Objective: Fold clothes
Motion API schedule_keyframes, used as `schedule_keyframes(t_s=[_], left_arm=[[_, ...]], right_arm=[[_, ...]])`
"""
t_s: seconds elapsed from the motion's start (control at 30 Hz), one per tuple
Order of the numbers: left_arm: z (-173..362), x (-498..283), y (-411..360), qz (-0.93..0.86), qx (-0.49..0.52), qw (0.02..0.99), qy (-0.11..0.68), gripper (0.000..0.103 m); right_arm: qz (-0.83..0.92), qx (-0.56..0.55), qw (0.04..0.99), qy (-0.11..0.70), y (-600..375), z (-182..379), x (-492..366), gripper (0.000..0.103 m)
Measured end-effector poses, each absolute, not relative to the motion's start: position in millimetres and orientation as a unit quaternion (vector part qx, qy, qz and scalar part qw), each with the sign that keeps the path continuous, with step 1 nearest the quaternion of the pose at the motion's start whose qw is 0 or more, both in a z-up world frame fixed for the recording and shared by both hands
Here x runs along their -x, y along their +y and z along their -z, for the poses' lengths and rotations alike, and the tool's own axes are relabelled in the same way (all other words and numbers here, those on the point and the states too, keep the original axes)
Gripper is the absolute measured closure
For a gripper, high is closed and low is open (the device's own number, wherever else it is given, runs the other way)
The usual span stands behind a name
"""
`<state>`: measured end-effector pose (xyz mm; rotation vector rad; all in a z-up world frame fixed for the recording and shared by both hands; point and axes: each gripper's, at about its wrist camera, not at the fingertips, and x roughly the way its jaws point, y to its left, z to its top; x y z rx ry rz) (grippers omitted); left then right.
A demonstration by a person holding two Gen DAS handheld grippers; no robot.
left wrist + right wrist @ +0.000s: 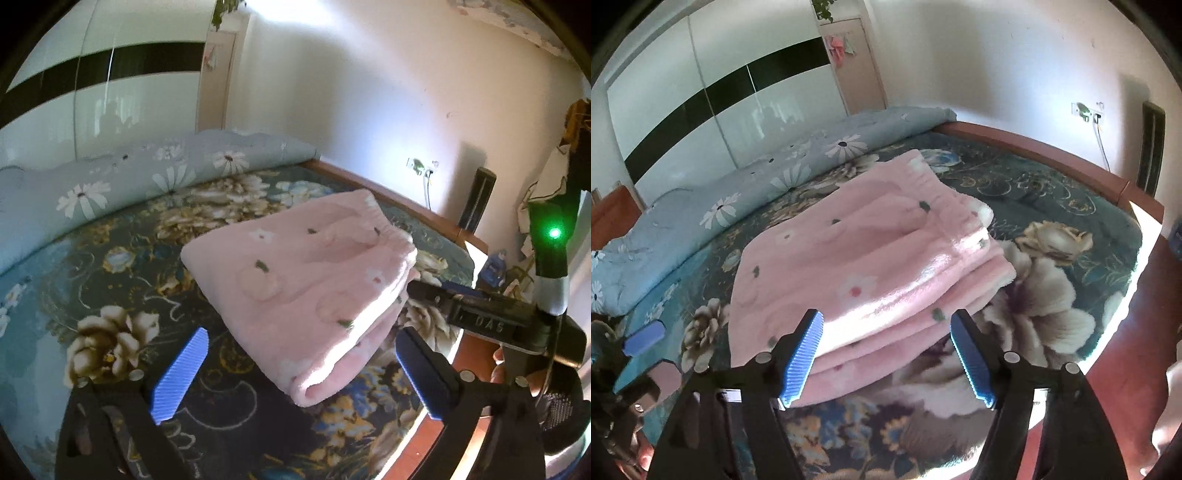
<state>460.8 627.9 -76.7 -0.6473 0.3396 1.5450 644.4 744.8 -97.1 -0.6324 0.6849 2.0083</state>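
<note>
In the left wrist view, the right gripper at the right edge covers the near right corner of the folded pink garment, and the hand behind it shows only as a sliver. At the right wrist view's lower left, the left gripper is mostly cut off. Small items by the bed, far right of the left view, are too blurred to identify.

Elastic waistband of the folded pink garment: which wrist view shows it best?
The right wrist view. There the gathered waistband of the pink garment runs unobstructed along the far edge, its ruching sharp. The left wrist view shows the same band smaller, washed out and foreshortened at the bundle's far right corner.
</note>
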Motion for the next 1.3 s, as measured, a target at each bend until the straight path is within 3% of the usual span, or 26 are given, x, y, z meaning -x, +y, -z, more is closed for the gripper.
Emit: schedule_keyframes(t_s=[0.07,0.1,0.53,0.9,1.3], left_arm=[[74.5,-461.1,623.9,-0.684,0.283,0.655,0.152,0.0],[73.9,-461.8,622.8,-0.683,0.282,0.655,0.157,0.0],[55.4,-465.8,595.6,-0.729,0.229,0.619,0.182,0.0],[43.7,-472.9,586.0,-0.751,0.215,0.585,0.218,0.0],[32.4,-470.9,576.1,-0.756,0.223,0.579,0.208,0.0]], right_arm=[[-0.814,0.256,0.447,0.268,738.3,96.5,-642.9,0.012],[-0.815,0.256,0.447,0.263,734.5,95.8,-642.2,0.009],[-0.793,0.261,0.524,0.168,678.2,74.2,-644.8,0.008],[-0.796,0.256,0.504,0.218,667.9,74.5,-643.5,0.008],[-0.808,0.277,0.486,0.189,651.0,63.1,-627.9,0.008]])
